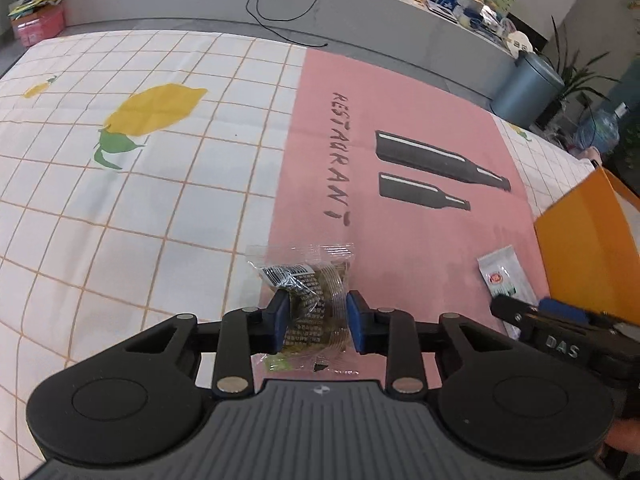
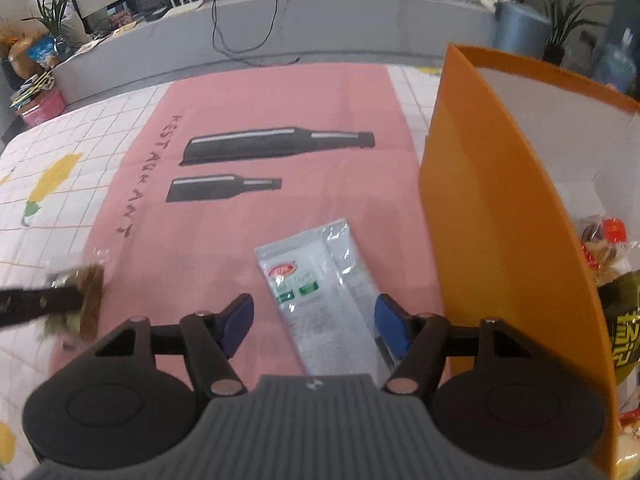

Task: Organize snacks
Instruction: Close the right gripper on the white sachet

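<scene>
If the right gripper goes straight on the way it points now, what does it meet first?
Most likely the white sachet lying between the open fingers of the right gripper, then the pink cloth under it.

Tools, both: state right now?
Left tool: shut on the clear-wrapped brown snack.
Right tool: open; the white sachet lies between the pads, not pinched.
</scene>
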